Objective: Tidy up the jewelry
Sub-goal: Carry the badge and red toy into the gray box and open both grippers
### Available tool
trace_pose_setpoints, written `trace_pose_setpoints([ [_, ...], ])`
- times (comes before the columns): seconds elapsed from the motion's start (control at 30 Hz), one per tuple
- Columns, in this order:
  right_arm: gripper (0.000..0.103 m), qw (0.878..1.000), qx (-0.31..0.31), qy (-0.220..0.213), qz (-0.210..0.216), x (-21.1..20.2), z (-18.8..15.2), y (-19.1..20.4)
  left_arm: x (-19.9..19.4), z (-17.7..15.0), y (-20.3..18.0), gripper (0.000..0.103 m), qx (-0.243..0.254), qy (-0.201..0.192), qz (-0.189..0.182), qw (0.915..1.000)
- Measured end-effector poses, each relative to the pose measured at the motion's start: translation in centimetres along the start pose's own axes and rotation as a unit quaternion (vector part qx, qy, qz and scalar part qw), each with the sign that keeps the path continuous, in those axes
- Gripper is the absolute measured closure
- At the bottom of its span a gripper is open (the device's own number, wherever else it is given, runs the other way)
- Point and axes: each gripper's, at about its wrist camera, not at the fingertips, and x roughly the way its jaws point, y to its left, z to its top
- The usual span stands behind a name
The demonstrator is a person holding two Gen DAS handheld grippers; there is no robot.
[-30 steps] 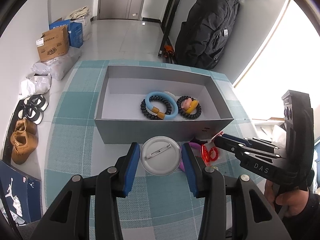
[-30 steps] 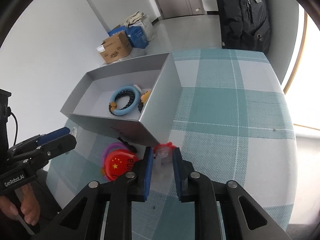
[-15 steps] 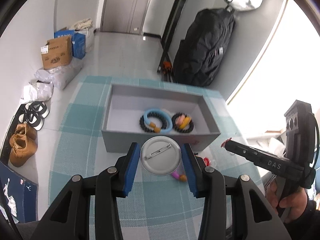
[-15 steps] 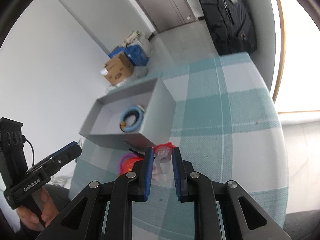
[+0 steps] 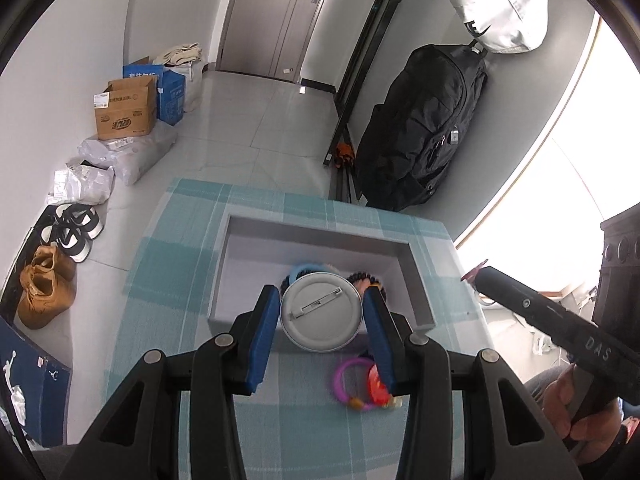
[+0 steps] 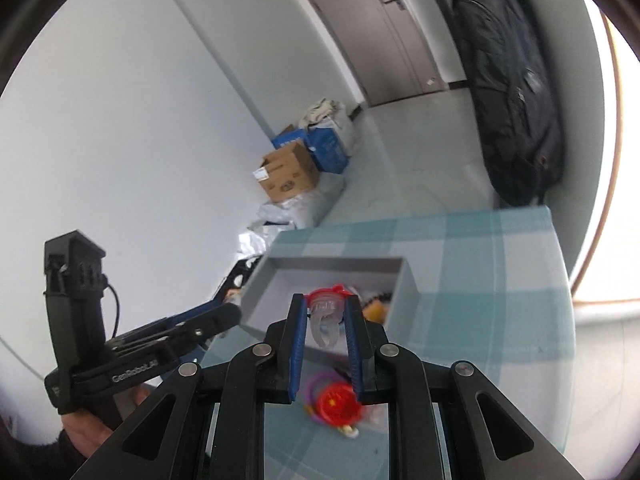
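Progress stood roughly at the halfway mark, judging by what lay where. Inside the grey box [image 5: 420, 276] a blue ring [image 5: 298, 271] and black bead bracelets [image 5: 366, 279] already rested near its right end, partly hidden behind the left tool. On the checked desk [image 5: 172, 280] in front of the box's near wall, a purple ring [image 5: 352, 376] and a red badge [image 6: 338, 400] were still waiting, lying together and touching; something small and pale beside them was too blurred to name.

The left tool [image 5: 322, 312] pinched a round pin badge [image 5: 321, 312] by its edges, its metal back with the clasp facing the camera, held above the near wall of the box. The right tool [image 6: 326, 320] pinched a small clear ornament with a red top [image 6: 326, 308] between its blue pads, raised over the desk with the box just beyond it.

Both held pieces appeared ready to go into the box; after them, the cluster on the desk remained to be gathered.
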Motion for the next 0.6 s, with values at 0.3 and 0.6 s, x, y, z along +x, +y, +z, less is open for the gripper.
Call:
trace_pose_setpoints([
  [0.3,0.085,0.999,-0.029,0.015,0.022,3.5,2.2,0.1,2.4,1.4,0.6,0.065,-0.009,0.022,-0.007,0.9997],
  [0.6,0.085,0.999,-0.021,0.033,0.028,6.0,2.2,-1.5,4.5,1.7,0.9,0.065,-0.013,0.042,-0.009,0.999],
])
